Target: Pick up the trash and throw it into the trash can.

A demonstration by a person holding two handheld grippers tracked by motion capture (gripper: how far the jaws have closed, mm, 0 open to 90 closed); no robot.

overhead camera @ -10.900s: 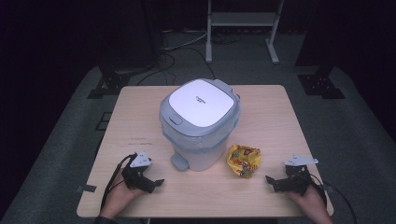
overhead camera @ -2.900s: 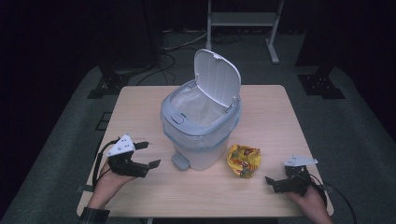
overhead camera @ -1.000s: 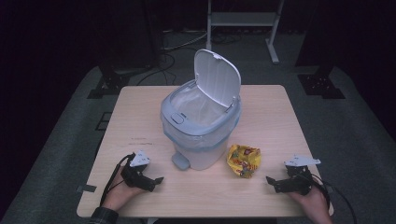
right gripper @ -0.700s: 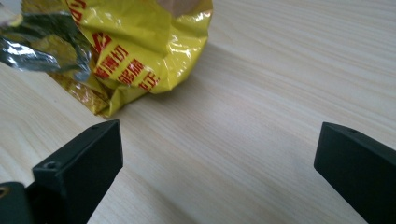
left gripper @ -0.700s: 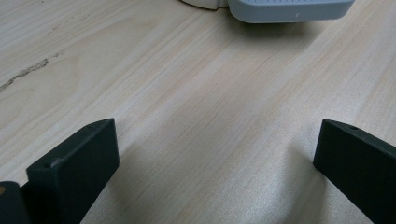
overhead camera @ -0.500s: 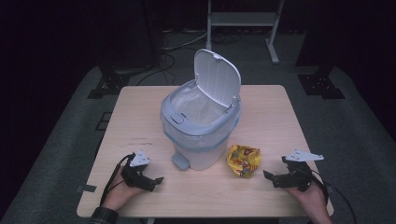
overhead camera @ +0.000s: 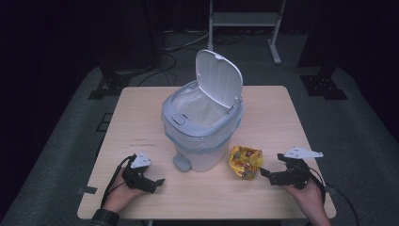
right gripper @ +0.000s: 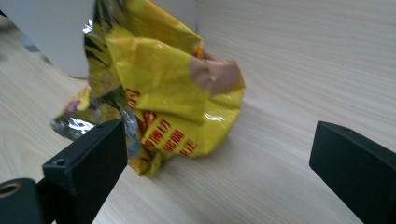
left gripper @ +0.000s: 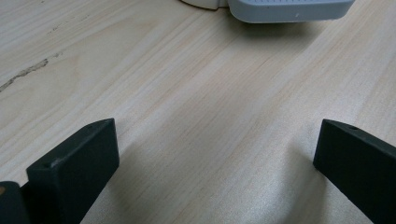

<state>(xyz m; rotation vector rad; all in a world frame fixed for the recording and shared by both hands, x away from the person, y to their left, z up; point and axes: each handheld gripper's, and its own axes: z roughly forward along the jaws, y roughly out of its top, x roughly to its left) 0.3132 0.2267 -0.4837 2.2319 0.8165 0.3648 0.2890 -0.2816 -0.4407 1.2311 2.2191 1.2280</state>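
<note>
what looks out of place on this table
A crumpled yellow wrapper lies loose on the table, right beside the bin whose lid stands open. It looks like litter left outside. The open right gripper points at it.

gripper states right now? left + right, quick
Left gripper: open, empty, jaws spread over bare table.
Right gripper: open, holding nothing; the crumpled yellow wrapper lies just ahead of its jaws, not gripped.

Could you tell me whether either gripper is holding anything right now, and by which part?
Nothing is held. The right gripper is open, just short of the yellow wrapper; the left gripper is open over bare table.
</note>
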